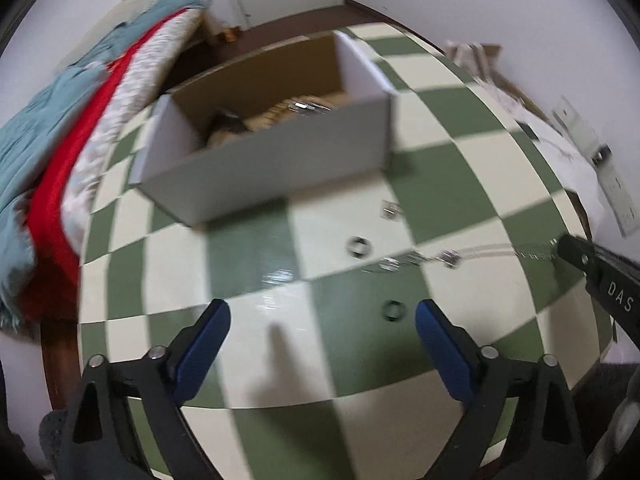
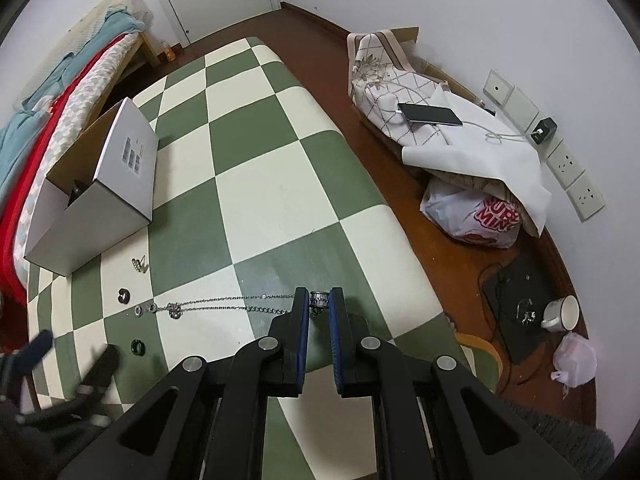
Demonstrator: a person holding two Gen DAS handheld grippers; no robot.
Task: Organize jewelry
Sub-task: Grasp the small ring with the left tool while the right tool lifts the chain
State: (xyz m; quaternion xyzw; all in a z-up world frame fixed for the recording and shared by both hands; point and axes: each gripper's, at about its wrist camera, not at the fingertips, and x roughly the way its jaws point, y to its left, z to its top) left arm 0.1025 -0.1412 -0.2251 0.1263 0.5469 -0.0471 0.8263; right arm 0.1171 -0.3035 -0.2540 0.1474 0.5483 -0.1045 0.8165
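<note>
A silver chain necklace (image 2: 224, 307) lies stretched across the green and cream checkered table (image 2: 256, 148). My right gripper (image 2: 319, 303) is shut on the necklace's right end, where a small silver piece shows between the blue pads. In the left wrist view the necklace (image 1: 448, 257) runs right to the right gripper's black finger (image 1: 600, 276). My left gripper (image 1: 322, 316) hangs open above the table, holding nothing. A dark ring (image 1: 393, 311) lies just inside its right finger. A silver ring (image 1: 359, 247) and a small silver clip (image 1: 391, 211) lie farther off.
An open white cardboard box (image 1: 272, 168) with jewelry inside stands at the table's far left. A bed with red and teal covers (image 1: 52, 168) borders the left side. On the floor at right are a phone (image 2: 430, 114), bags (image 2: 476, 216) and a mug (image 2: 562, 312).
</note>
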